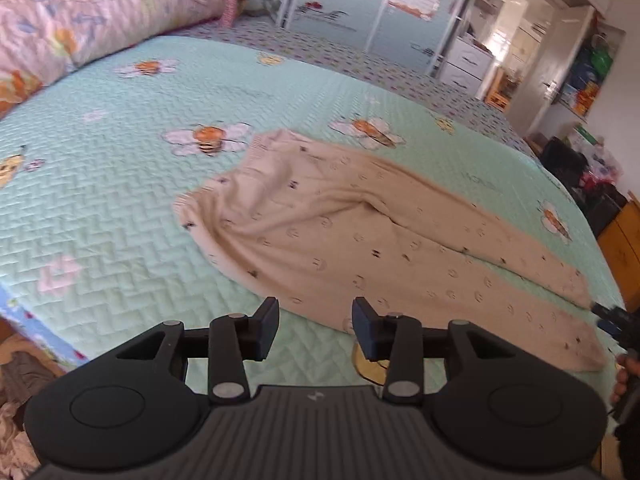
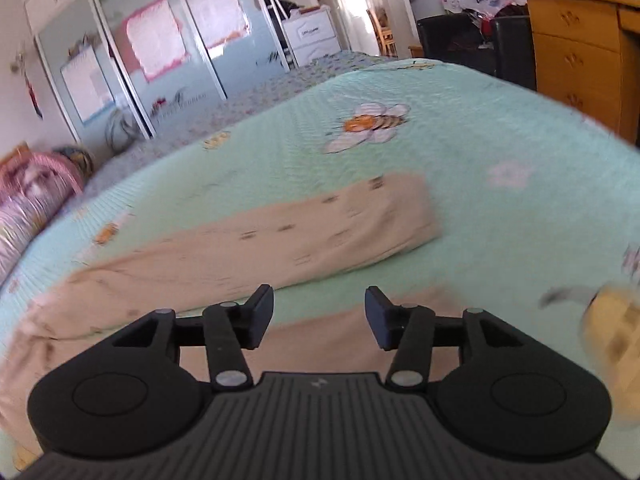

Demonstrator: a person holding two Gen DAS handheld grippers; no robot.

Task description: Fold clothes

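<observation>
A: Biggest thing?
B: Mint-green quilted bedspread w/ bee and flower prints (image 1: 120, 208), covers the whole bed.
A: And the clothes?
B: Beige knit trousers w/ small dark motifs (image 1: 360, 236) lie flat on it, waistband toward the pillows, legs running to the right; the same beige trousers (image 2: 280, 232) show blurred in the right wrist view.
A: Grippers?
B: Left gripper (image 1: 315, 330) jaws apart, nothing btwn them, just above the near trouser leg. Right gripper (image 2: 319, 318) also parted, empty, over the legs.

Mint bee-print bedspread (image 1: 120, 208); pink floral bolster (image 1: 72, 36) at head; wooden dresser (image 2: 576, 56) beside bed; mirrored wardrobe (image 2: 160, 52) beyond
</observation>
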